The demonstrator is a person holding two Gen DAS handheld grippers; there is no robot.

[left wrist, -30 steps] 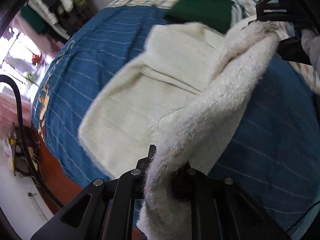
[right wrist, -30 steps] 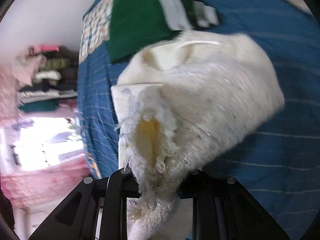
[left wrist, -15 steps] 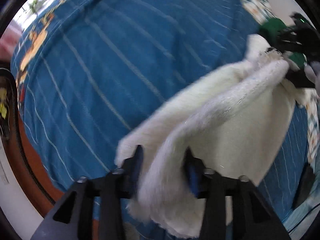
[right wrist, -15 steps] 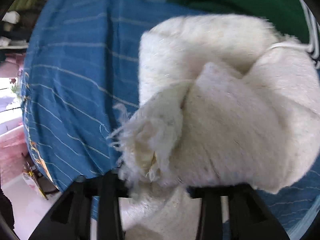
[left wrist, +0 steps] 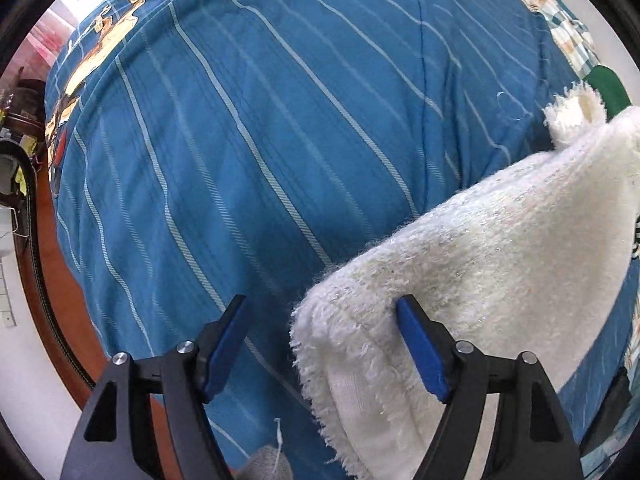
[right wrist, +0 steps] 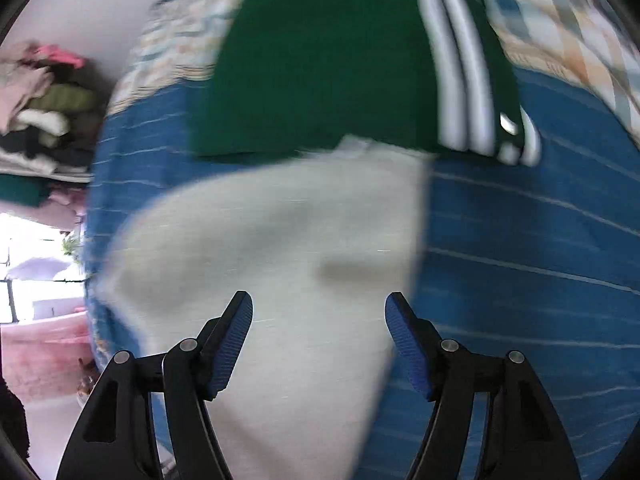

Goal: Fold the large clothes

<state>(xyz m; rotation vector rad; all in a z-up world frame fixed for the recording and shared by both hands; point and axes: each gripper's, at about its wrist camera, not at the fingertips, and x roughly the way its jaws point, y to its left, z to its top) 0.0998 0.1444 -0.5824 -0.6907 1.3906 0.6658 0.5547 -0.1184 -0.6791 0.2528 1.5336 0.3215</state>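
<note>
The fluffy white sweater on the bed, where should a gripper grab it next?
Probably the folded edge of the white sweater, from above. It lies flat on the blue bedspread, and that thick corner sits between the open left gripper fingers.

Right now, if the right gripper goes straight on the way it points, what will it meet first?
Most likely the white fluffy garment lying on the blue striped bedcover. The right gripper is open above it; blur leaves the depth unclear.

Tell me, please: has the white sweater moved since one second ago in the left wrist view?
Yes. The white sweater no longer hangs from the left gripper, whose jaws have just been opening; it now lies folded on the blue striped bedspread.
</note>
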